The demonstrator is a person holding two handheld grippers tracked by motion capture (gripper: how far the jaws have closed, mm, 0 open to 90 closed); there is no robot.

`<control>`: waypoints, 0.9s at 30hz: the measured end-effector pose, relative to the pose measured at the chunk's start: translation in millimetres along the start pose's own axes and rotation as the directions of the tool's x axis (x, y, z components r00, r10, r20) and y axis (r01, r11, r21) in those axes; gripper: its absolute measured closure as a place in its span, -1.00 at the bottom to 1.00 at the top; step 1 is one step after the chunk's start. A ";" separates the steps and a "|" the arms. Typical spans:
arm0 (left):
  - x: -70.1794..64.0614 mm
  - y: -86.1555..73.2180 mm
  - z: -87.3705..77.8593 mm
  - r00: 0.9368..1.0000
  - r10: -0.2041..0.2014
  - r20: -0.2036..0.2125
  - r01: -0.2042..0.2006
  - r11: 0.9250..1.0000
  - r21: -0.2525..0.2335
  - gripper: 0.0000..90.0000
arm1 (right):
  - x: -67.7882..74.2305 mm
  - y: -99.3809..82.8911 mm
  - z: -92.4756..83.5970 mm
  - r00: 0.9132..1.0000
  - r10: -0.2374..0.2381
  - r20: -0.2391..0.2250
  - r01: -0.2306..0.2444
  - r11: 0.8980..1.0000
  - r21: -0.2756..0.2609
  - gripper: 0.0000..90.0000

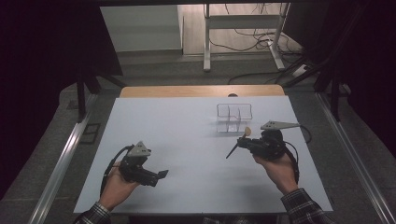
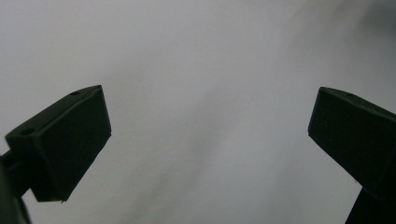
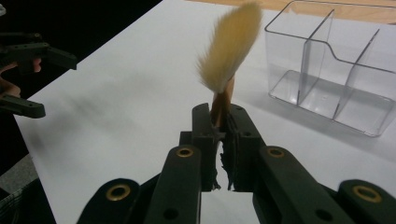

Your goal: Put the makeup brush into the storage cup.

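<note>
My right gripper is clamped on a small make-up brush with a tan, fluffy bristle head and a dark slim handle. Jaws pressed together on the brown neck just below the bristles. In the right gripper view the bristle head rises above the jaw tips, tilted toward the upper right, slightly blurred. In the high view the brush lies slanted across the gripper: pale head toward the far side, dark handle end sticking out toward the near left, above the table.

Clear plastic organiser box with three compartments stands on the white table top, just beyond the brush head and to its right. Compartments look bare. The brush is near the box, not touching it and not inside it.

My left gripper has its jaws wide apart, nothing between them; pale table surface under them, blurred. In the high view it sits at the near left of the table, well apart from the brush and the box, jaws pointing right.

Wooden strip along the table's far edge.
</note>
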State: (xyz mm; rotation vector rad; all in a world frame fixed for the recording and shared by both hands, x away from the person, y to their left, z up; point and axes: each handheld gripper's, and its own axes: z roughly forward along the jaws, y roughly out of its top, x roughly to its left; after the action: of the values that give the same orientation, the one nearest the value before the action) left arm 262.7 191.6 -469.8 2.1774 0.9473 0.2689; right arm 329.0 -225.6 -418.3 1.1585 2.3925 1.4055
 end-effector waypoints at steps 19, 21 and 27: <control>9.7 -17.5 -18.5 0.999 -0.032 -0.044 0.032 0.999 0.003 -1.00 | -16.5 3.8 -4.0 0.999 0.024 0.031 -0.023 1.000 -0.017 0.86; 11.2 -19.5 -20.6 0.998 -0.042 -0.045 0.042 0.999 0.002 -1.00 | -17.8 4.4 -4.3 0.999 0.020 0.034 -0.019 1.000 -0.018 0.86; 16.0 -25.4 -26.1 0.996 -0.063 -0.056 0.063 0.998 0.005 -1.00 | -23.3 6.6 -5.9 0.999 0.023 0.049 -0.022 0.999 -0.026 0.86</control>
State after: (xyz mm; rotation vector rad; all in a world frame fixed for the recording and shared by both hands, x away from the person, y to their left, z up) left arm 248.4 228.7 -470.5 2.1515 1.0474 0.2977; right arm 346.1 -243.6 -415.7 1.2034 2.3282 1.3932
